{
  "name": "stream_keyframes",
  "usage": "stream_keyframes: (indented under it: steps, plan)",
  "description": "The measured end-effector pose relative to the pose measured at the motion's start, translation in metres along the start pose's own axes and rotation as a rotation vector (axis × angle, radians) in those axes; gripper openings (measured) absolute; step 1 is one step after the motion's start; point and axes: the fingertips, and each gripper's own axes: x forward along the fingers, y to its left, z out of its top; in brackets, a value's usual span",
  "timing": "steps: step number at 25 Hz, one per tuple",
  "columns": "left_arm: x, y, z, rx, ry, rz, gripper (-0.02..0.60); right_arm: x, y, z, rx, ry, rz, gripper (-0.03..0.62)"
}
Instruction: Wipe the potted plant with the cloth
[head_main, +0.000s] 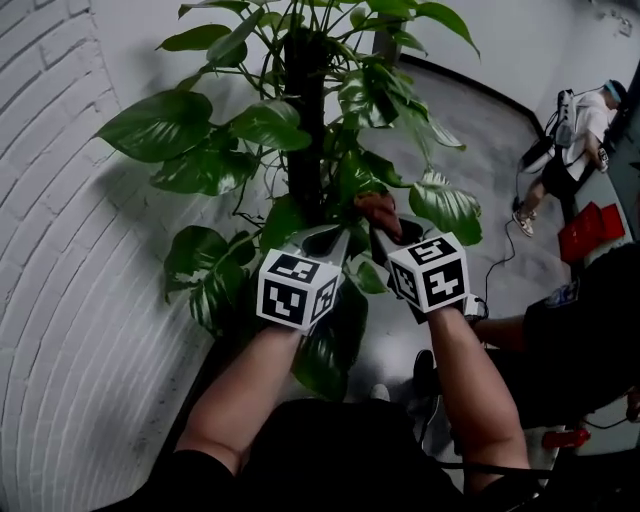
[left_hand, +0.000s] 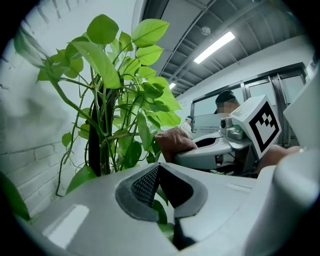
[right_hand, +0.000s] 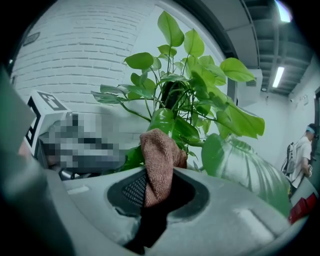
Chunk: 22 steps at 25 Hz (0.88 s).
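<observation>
- Left gripper view shows the left gripper (left_hand: 159, 170) with its jaws closed together at the tips, and a strip of green leaf (left_hand: 159, 212) sits in the slit between them; it seems to be steadying that leaf
- Right gripper view: the right gripper (right_hand: 158, 186) is clamped on a brown cloth (right_hand: 159, 150), whose folded end stands up past the jaws, close to the foliage
- Head view puts both grippers side by side, low on the potted plant (head_main: 270, 125), with the cloth at the leaves just beside the dark central stem
- Step in hand, as I judge it: one leaf is held and the cloth is brought up to wipe it. The next move calls for drawing the cloth along the blade with light pressure, without tearing the leaf from its stalk
- Pot is hidden beneath leaves and forearms; whether the cloth touches a leaf cannot be told
- Behind stands a white brick wall (head_main: 60, 250); far across the floor a person (head_main: 578, 130) sits, small and indistinct
</observation>
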Motion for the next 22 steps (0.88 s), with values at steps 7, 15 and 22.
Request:
stream_keyframes:
  steps: [7, 15, 22]
  plan:
    - [-0.008, 0.0, 0.0, -0.002, -0.011, 0.005, 0.009, -0.003, 0.001, -0.017, 0.009, 0.028, 0.005, 0.064]
    - [-0.018, -0.006, -0.004, -0.008, -0.005, 0.039, 0.009, -0.008, 0.006, -0.039, 0.028, 0.076, 0.042, 0.064]
    - [-0.041, -0.012, 0.011, -0.004, -0.012, 0.111, 0.009, -0.039, 0.014, -0.031, 0.035, 0.038, 0.111, 0.064]
